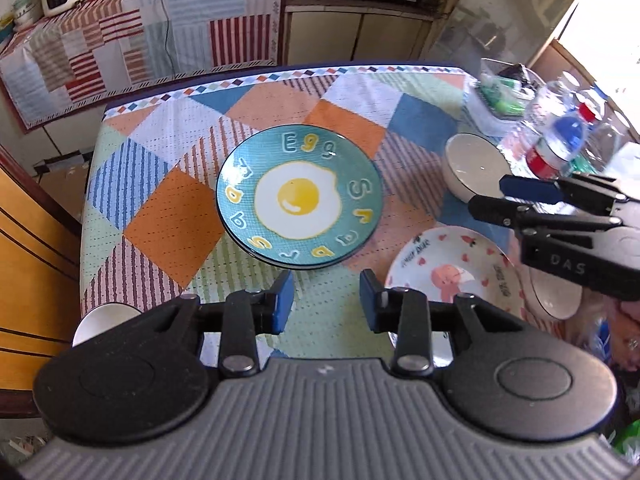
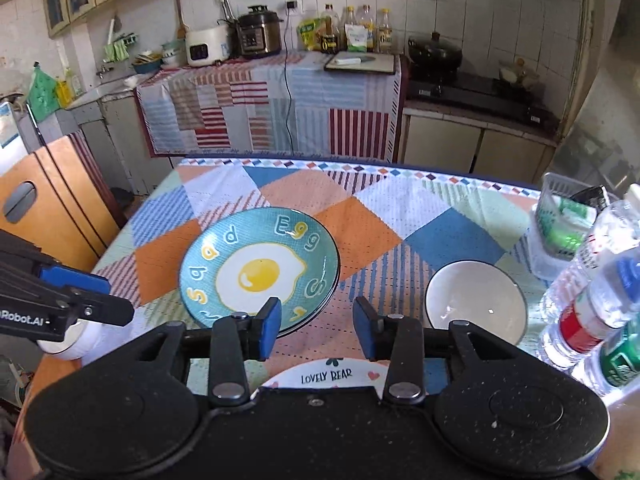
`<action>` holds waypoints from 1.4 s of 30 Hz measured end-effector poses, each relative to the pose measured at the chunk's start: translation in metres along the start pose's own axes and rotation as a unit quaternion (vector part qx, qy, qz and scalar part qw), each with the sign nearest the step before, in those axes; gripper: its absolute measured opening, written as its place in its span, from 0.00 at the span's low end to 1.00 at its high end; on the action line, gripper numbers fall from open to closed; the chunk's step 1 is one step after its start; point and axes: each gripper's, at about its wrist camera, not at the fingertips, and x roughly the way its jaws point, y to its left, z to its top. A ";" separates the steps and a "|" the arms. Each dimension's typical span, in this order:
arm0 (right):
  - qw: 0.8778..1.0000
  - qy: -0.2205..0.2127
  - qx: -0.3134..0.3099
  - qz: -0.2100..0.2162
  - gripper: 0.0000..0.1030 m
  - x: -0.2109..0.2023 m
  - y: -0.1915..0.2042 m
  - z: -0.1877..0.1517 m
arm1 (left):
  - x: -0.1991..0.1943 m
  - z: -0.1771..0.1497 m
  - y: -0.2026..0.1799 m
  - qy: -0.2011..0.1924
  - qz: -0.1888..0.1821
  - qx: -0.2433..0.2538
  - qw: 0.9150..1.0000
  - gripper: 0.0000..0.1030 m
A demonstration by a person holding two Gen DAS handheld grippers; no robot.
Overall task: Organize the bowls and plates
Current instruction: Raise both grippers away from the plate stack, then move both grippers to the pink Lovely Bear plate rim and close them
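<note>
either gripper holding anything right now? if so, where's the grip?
Nothing is held. The left gripper and the right gripper both have open jaws with only tablecloth showing between the pads. The egg plate lies free on the table, clear of both.

The claw body hides most of the bear plate [image 2: 328, 374].

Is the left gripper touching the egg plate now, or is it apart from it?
Apart. In the left wrist view the left gripper has open, empty jaws, and tablecloth shows between its blue pads and the egg plate.
</note>
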 end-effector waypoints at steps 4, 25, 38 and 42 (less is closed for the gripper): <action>1.000 -0.017 0.005 0.008 0.51 -0.041 -0.002 -0.008 | -0.020 -0.012 -0.014 -0.002 -0.001 0.024 1.000 0.40; 0.999 -0.005 0.034 -0.028 0.83 -0.122 -0.010 -0.119 | -0.031 -0.070 -0.078 0.024 -0.009 0.094 0.995 0.64; 0.999 -0.028 0.019 -0.018 0.83 -0.082 -0.025 -0.169 | 0.037 -0.092 -0.091 0.045 0.033 0.107 0.993 0.64; 0.998 0.003 0.067 0.021 0.81 -0.062 -0.035 -0.173 | 0.054 -0.090 -0.084 0.021 0.042 0.076 0.996 0.64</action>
